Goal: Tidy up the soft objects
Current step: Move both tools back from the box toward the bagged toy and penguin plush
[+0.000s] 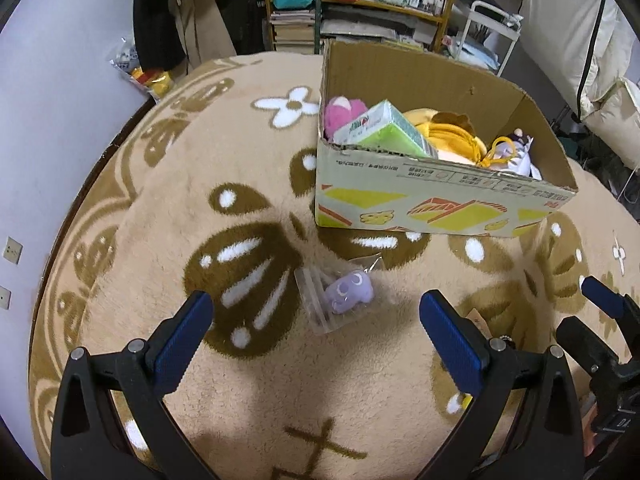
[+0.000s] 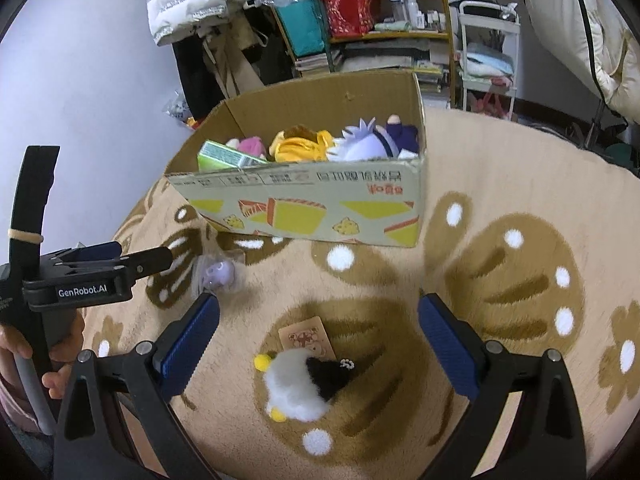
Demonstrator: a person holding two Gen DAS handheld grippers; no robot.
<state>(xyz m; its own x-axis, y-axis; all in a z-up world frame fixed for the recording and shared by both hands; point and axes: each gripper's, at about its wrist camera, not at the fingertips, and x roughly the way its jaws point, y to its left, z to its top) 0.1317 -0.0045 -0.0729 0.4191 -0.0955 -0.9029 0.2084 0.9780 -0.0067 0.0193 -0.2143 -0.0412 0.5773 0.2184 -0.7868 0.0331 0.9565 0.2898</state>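
Note:
A cardboard box (image 1: pixel 440 208) stands on the beige blanket and holds a pink plush, a green tissue pack (image 1: pixel 384 128), a yellow plush and a purple doll; the box also shows in the right wrist view (image 2: pixel 320 208). A small purple toy in a clear bag (image 1: pixel 348 294) lies just ahead of my open, empty left gripper (image 1: pixel 316 320); the toy also shows in the right wrist view (image 2: pixel 218 274). A white and black plush with a card tag (image 2: pixel 300 384) lies between the fingers of my open right gripper (image 2: pixel 318 320), untouched.
The beige patterned blanket (image 1: pixel 240 152) covers a round surface. Behind it stand cluttered shelves (image 2: pixel 380 32), hanging clothes (image 1: pixel 160 12) and a white cart (image 2: pixel 488 60). The left gripper's body (image 2: pixel 80 280) sits at the left in the right wrist view.

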